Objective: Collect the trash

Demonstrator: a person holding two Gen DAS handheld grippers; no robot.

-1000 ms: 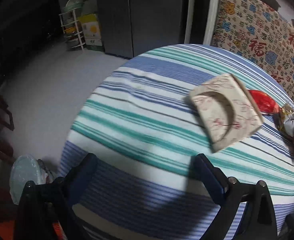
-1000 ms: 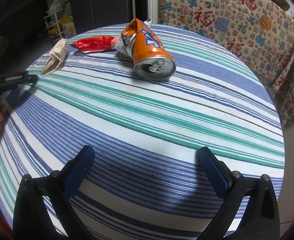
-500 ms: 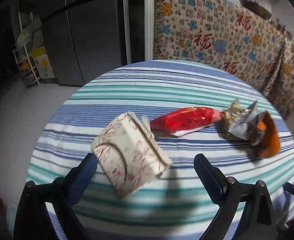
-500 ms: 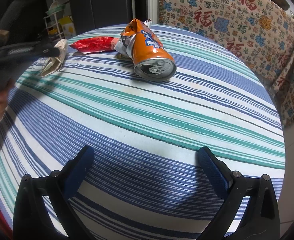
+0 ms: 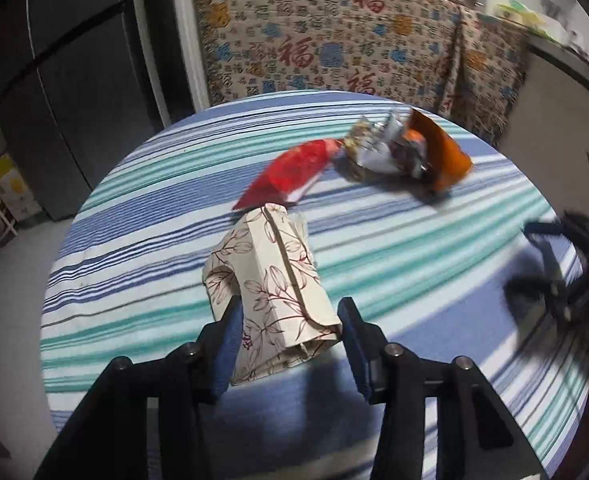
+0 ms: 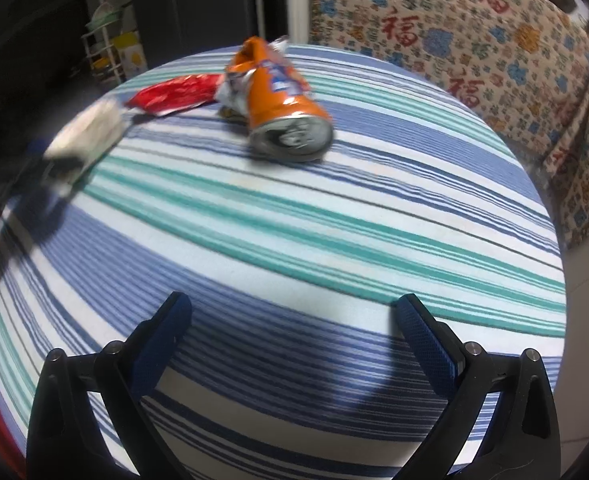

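A flattened cream paper cup with a red leaf print [image 5: 272, 292] lies on the striped round table [image 5: 414, 264]. My left gripper [image 5: 290, 330] has closed its blue pads on the cup's near end. Beyond it lie a red wrapper [image 5: 290, 174], a crumpled foil wrapper [image 5: 374, 148] and a crushed orange can [image 5: 438, 152]. In the right wrist view my right gripper [image 6: 294, 332] is open and empty over the near table edge; the can [image 6: 282, 108], the red wrapper [image 6: 174, 92] and the blurred cup [image 6: 88, 136] lie farther off.
A patterned cloth [image 5: 354, 40] covers furniture behind the table. A dark fridge [image 5: 74, 60] and a wire rack [image 6: 106, 48] stand at the back left. The right gripper shows blurred at the right of the left wrist view [image 5: 566, 272].
My left gripper has swung over the table, reached the paper cup and closed on its near end. The right gripper has stayed open and moved only slightly.
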